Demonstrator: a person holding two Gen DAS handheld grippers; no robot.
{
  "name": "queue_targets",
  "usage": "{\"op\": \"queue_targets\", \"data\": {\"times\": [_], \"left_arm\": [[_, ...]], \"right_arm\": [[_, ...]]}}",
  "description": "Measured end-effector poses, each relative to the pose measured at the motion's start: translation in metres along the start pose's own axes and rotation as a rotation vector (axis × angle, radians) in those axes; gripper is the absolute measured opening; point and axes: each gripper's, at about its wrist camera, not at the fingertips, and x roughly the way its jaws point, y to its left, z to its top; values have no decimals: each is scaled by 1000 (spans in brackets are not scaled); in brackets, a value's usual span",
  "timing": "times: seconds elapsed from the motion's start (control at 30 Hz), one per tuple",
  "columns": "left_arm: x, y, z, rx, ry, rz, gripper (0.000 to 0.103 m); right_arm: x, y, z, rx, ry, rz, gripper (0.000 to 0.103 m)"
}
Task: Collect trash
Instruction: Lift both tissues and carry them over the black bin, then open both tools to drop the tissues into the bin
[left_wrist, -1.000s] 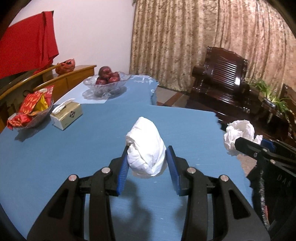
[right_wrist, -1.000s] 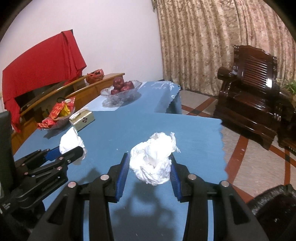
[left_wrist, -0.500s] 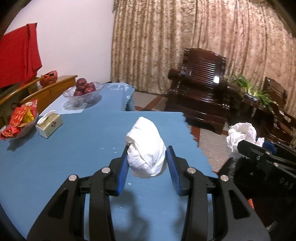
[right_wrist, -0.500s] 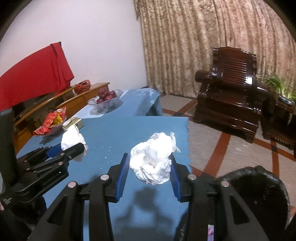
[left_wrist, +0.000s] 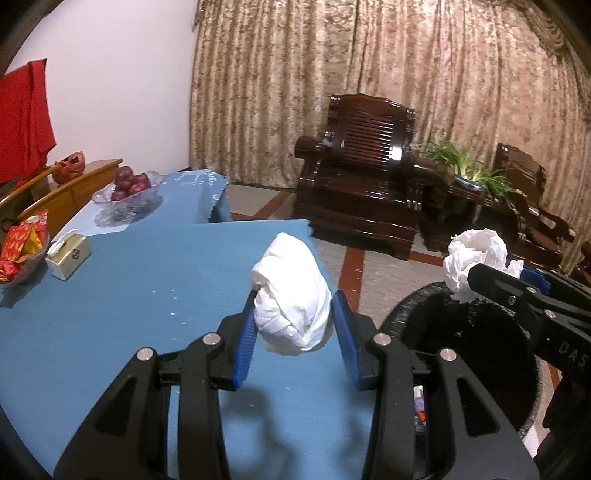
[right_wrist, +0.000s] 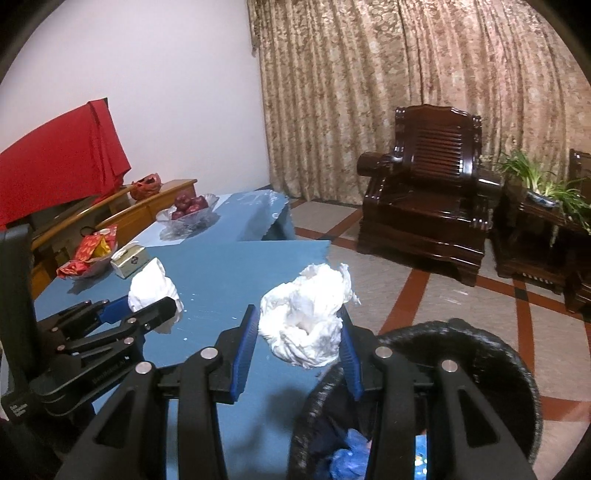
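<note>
1. The left gripper (left_wrist: 295, 317) was clamped on a smooth, tightly rolled white tissue wad (left_wrist: 291, 291), its blue ribbed pads (left_wrist: 245, 339) pressing both flanks; the wad hung above the table's near corner.
2. The right gripper (right_wrist: 297, 332) was clamped on a looser, ragged crumpled tissue (right_wrist: 306, 317), held between the table edge and the bin's rim.
3. From the left wrist view, the right gripper (left_wrist: 495, 273) showed at 3 o'clock with its tissue (left_wrist: 474, 254) over the black bin (left_wrist: 413, 306); from the right wrist view, the left gripper (right_wrist: 142, 304) showed at 9 o'clock with its wad (right_wrist: 151, 286) over the blue tablecloth (right_wrist: 221, 273).
4. The bin (right_wrist: 495, 347) had a rough, dull black rim and stood on the floor against the table; only the right wrist view showed something blue (right_wrist: 351, 454) inside, probably plastic, half hidden behind the gripper body.
5. At 10 o'clock on the table sat a boxed tissue pack (left_wrist: 68, 254), a dish of red and yellow packets (left_wrist: 22, 243), and a clear glass bowl of dark red fruit (left_wrist: 129, 184).
6. A red cloth (right_wrist: 62, 158) hung over a wooden sideboard (right_wrist: 155, 210) at 10 o'clock; a glossy carved dark armchair (right_wrist: 432, 192) and a potted plant (right_wrist: 539, 184) stood at 1 to 2 o'clock before patterned curtains (right_wrist: 369, 92).
</note>
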Motion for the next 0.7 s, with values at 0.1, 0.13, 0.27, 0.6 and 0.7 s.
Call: {"op": "queue_targets", "data": {"times": [0.1,0.13,0.27,0.6,0.7], "left_arm": [[-4,-16,-1,21,-4,-22,39],[-5,-22,-1,29,-6,-31,39],[-9,-43,-2,56,-12,-63,39],[-14,-89,-7,105,-25,-136,39],[-13,-98,-9,113,-22,-152,39]], "right_arm": [[-12,-14,-5,14,-7,-22,41],[-15,-18,-7,21,-10,-28,41],[-30,-33,-11,38,-21,-58,41],[-64,-67,-23,55,-45,-137,41],[-71,-76,-27,60,-44,-158,41]]}}
